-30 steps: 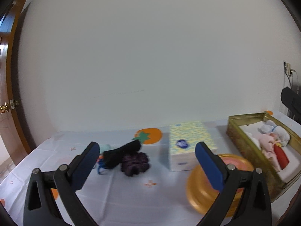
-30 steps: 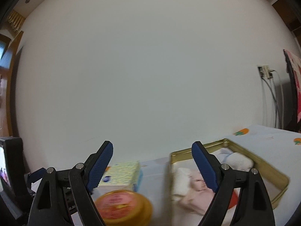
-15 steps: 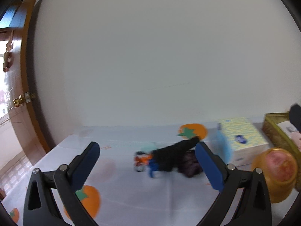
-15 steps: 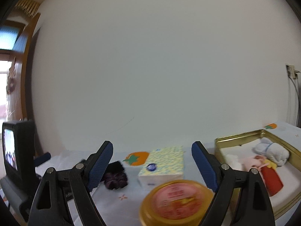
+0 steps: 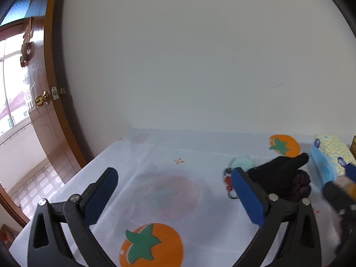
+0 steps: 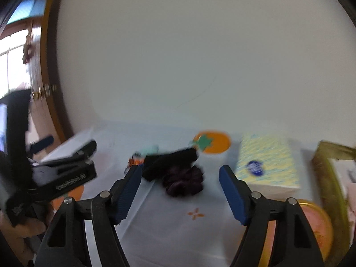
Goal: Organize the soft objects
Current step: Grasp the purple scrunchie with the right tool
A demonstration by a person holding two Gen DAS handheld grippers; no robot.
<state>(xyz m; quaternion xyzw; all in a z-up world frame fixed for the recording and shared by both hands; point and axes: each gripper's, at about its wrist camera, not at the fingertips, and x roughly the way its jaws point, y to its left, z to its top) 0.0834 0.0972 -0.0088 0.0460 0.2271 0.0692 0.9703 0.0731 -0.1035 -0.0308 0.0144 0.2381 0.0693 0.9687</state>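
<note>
A small heap of soft things lies mid-table: a black cloth (image 6: 171, 161), a dark purple scrunchie (image 6: 184, 181) and a pale teal piece (image 5: 242, 163). The black cloth (image 5: 278, 170) and scrunchie (image 5: 299, 185) also show in the left wrist view, to the right of my left gripper (image 5: 171, 194), which is open and empty over bare tablecloth. My right gripper (image 6: 180, 191) is open and empty, and the scrunchie lies just beyond its fingertips. A gold tin (image 6: 329, 162) holding soft items stands at the far right.
A yellow tissue box (image 6: 267, 164) stands right of the heap. An orange round lid (image 6: 316, 227) lies near the right gripper's right finger. A wooden door (image 5: 44, 102) is at the table's left end. The wall runs behind the table.
Both grippers have swung left across the table. The tin has slid toward the right edge of view, and the heap now sits in front of the right gripper.
</note>
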